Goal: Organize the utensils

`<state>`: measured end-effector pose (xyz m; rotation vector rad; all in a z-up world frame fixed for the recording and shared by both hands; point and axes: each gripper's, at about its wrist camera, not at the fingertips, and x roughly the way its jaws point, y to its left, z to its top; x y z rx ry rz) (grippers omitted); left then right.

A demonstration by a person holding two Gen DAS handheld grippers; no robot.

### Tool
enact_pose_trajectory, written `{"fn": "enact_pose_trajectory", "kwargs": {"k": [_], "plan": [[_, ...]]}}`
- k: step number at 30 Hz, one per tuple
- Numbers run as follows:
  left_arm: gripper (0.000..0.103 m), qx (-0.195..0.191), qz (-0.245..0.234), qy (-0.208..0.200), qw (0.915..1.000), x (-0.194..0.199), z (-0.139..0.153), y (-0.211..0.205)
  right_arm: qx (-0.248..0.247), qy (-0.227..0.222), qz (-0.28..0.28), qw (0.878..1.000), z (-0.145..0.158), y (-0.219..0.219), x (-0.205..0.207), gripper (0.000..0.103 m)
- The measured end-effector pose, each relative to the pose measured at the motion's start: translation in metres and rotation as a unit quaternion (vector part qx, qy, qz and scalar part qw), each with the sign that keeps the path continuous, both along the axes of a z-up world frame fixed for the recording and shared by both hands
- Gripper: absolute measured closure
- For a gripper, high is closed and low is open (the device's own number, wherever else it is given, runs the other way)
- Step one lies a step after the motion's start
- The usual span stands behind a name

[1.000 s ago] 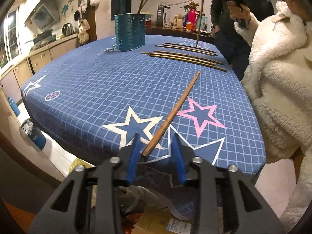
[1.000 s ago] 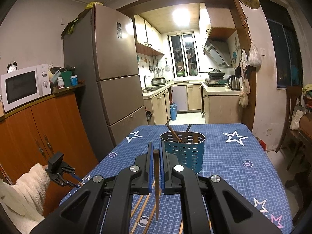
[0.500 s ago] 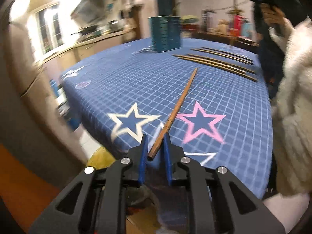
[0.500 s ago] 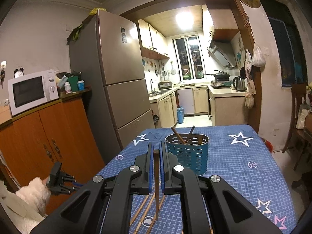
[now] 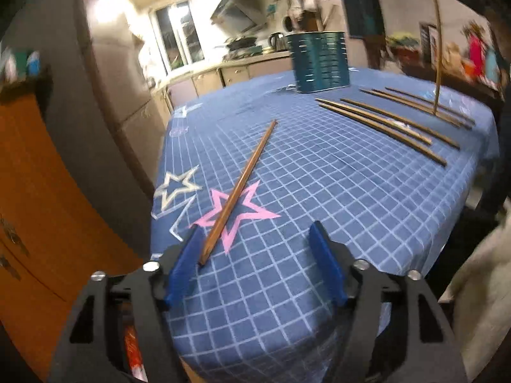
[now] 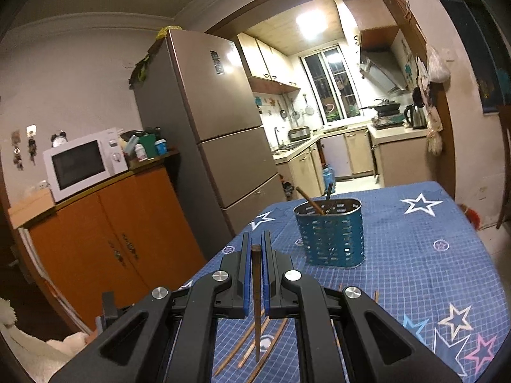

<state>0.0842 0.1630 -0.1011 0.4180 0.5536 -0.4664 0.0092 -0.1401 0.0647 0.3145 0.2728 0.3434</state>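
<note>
1. At the near table edge, the left gripper (image 5: 255, 255) has its jaws opening wide. A chopstick (image 5: 242, 185) lies on the cloth (image 5: 351, 223) between them, its near end just beside the left pad (image 5: 183, 265); the right pad stands well clear, so nothing is gripped.
2. That chopstick runs from the pink star (image 5: 238, 210) away toward the holder (image 5: 321, 62), apart from the others.
3. The right gripper (image 6: 255, 274) is clamped on a second chopstick (image 6: 256, 303), held upright with its tip hanging down over the cloth (image 6: 415, 271).
4. Further out, more chopsticks (image 5: 383, 124) lie in rough rows on the right of the table. The blue holder (image 6: 330, 233) stands at the middle and has two sticks in it.
5. The step in hand, as I read it, is carrying the held stick to the holder. To do it well:
   - Bring the right gripper over the holder's mouth first, then lower.
   - Keep the stick near vertical so its tip clears the rim.
   - Aim for a free gap beside the sticks inside.
   - Release only once the tip is well below the rim.
6. For the left, centre the loose stick between the pads before closing; off-centre, it may roll or pivot away.
</note>
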Motion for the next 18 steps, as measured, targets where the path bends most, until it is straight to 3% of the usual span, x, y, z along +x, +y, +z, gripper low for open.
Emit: {"fn": "enact_pose_trajectory", "kwargs": {"k": [6,8,9,12,18], "plan": [[0.036,-0.043,-0.018,0.046,0.9979,0.014,0.002,0.022,0.016,-0.001,-0.008,1.0,-0.01,-0.016,-0.021,0.096],[0.052,-0.051,-0.012,0.064,0.9966,0.024,-0.001,0.027,0.02,0.002,-0.015,1.0,-0.013,-0.019,-0.026,0.096],[0.067,-0.066,0.0,0.069,0.9954,0.03,0.0,0.034,0.021,0.003,-0.017,1.0,-0.014,-0.02,-0.027,0.096],[0.089,-0.075,0.02,0.084,0.9934,0.04,-0.001,0.045,0.021,0.004,-0.024,0.999,-0.015,-0.02,-0.029,0.096],[0.091,-0.047,-0.018,0.066,0.9966,0.029,-0.003,0.044,0.019,0.006,-0.026,0.999,-0.016,-0.016,-0.029,0.096]]}}
